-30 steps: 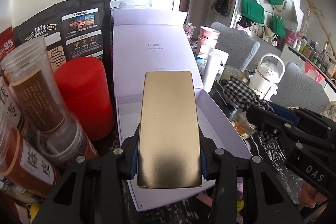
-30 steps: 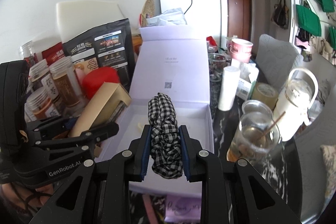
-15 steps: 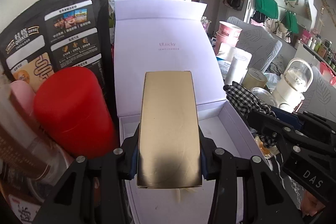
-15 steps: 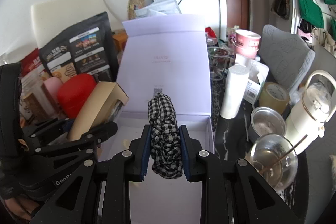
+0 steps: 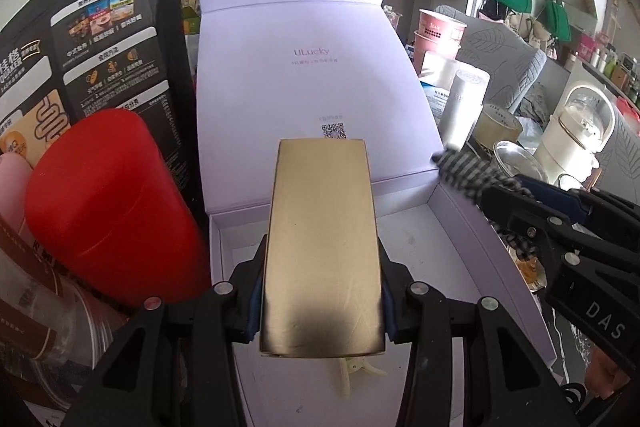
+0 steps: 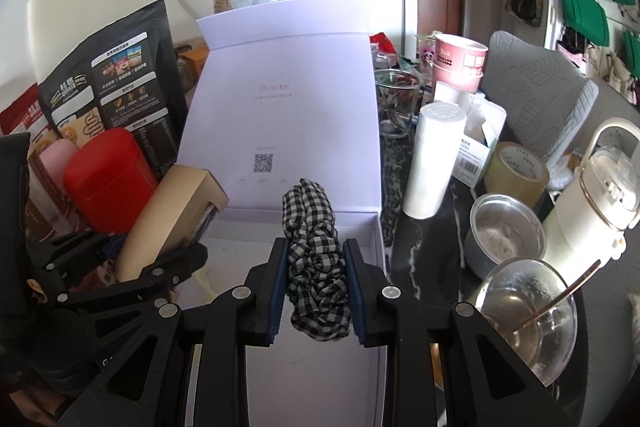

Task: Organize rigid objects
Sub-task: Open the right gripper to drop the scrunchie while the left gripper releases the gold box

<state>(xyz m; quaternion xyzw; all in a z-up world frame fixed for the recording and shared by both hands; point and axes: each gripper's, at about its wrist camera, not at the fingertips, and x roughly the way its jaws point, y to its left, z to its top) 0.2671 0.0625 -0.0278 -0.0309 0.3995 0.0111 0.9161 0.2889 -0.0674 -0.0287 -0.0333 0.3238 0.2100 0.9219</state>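
Note:
My left gripper (image 5: 322,301) is shut on a flat gold box (image 5: 322,247) and holds it over the left part of an open white gift box (image 5: 460,223) with its lid standing up. A cream hair clip (image 5: 356,373) lies on the box floor under it. My right gripper (image 6: 316,279) is shut on a black-and-white checked scrunchie (image 6: 314,239) above the white box (image 6: 378,239), near its front. In the right wrist view the gold box (image 6: 168,223) and left gripper (image 6: 120,267) are at the left.
A red canister (image 5: 104,211) and a black oat bag (image 5: 88,67) stand left of the box. To the right are a white cylinder (image 6: 434,163), tape roll (image 6: 516,167), metal bowl (image 6: 504,239), glass cup with spoon (image 6: 528,303) and white kettle (image 6: 596,191).
Both grippers have moved forward and lower over the open white box, each still holding its object. The jars at the left have slid out of the left view.

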